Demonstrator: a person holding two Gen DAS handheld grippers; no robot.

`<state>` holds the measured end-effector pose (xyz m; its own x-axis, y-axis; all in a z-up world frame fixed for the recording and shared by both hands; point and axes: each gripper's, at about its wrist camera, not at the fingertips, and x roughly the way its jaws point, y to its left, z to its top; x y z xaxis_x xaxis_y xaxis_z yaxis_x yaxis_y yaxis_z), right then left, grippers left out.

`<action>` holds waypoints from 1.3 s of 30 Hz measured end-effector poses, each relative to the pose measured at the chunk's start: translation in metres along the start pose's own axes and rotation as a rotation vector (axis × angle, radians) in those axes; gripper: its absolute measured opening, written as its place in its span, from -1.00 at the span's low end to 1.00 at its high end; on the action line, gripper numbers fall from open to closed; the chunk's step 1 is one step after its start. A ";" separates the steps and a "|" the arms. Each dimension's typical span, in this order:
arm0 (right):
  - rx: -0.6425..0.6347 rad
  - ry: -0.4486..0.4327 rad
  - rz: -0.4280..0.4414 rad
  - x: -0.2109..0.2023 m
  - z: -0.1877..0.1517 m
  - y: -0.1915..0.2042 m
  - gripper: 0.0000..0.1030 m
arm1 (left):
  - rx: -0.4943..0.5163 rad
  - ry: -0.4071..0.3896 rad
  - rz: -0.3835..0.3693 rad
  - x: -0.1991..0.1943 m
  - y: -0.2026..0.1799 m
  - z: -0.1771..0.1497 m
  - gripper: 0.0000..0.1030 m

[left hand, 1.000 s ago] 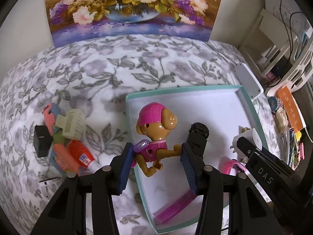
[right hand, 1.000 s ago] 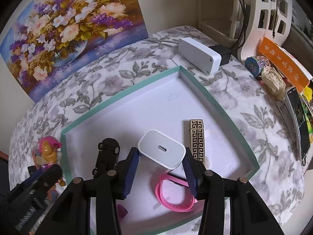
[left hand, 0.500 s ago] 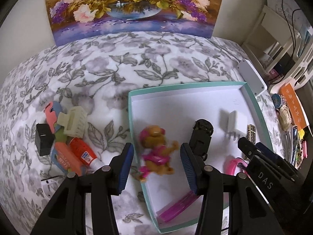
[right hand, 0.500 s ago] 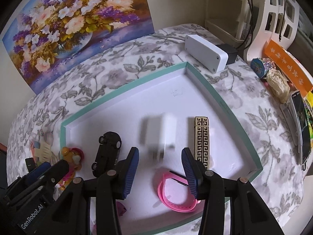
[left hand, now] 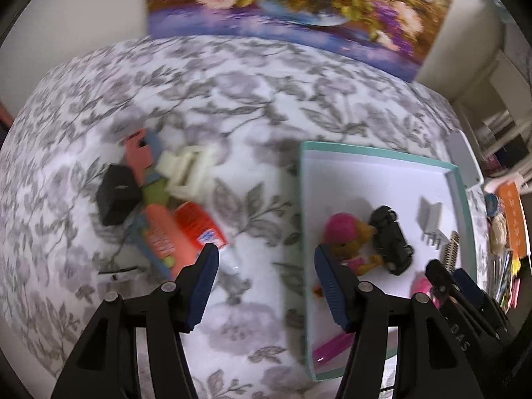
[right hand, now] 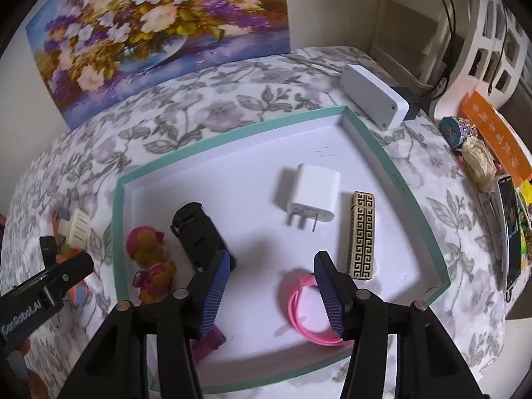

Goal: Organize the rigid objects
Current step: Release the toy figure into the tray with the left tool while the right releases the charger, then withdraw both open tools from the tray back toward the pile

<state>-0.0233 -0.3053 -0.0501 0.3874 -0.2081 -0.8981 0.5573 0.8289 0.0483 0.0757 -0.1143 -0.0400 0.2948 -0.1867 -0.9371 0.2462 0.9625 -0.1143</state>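
Note:
A teal-rimmed white tray (right hand: 229, 129) (left hand: 375, 151) holds a pink-capped puppy figure (right hand: 149, 259) (left hand: 345, 236), a black toy car (right hand: 199, 232) (left hand: 390, 239), a white charger (right hand: 312, 193) (left hand: 429, 212), a gold patterned lighter (right hand: 362, 232), a pink band (right hand: 306, 312) and a magenta clip (left hand: 332, 342). My left gripper (left hand: 266, 259) hangs over the floral cloth left of the tray, its jaws opening with nothing between them. My right gripper (right hand: 271, 266) hovers over the tray's white floor, jaws opening and empty. A loose pile lies left: black cube (left hand: 116, 196), cream hair claw (left hand: 189, 169), red tube (left hand: 199, 229), orange pieces (left hand: 159, 232).
A flower painting (right hand: 156, 30) leans at the back wall. A white box (right hand: 372, 99) sits behind the tray's far corner. At the right edge lie an orange card (right hand: 492, 136), a tape roll (right hand: 455, 129), a phone (right hand: 512, 226) and white shelving (right hand: 492, 46).
The left gripper let go of the puppy figure, which now lies in the tray, and swung left over the cloth. The right gripper released the charger, now lying on the tray floor.

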 end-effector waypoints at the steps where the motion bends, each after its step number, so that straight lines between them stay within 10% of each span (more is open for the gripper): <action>1: -0.002 0.000 -0.001 -0.001 -0.001 0.002 0.12 | -0.018 0.001 0.012 -0.001 0.006 -0.001 0.19; 11: -0.066 -0.004 0.024 -0.018 -0.021 0.041 0.61 | -0.184 0.009 0.159 -0.010 0.071 -0.012 0.78; 39: -0.271 0.066 0.194 -0.027 -0.068 0.169 0.67 | -0.585 -0.010 0.167 -0.034 0.206 -0.042 0.84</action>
<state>0.0108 -0.1243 -0.0476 0.4138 -0.0060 -0.9104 0.2587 0.9595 0.1112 0.0778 0.0983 -0.0451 0.2946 -0.0231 -0.9553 -0.3517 0.9269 -0.1308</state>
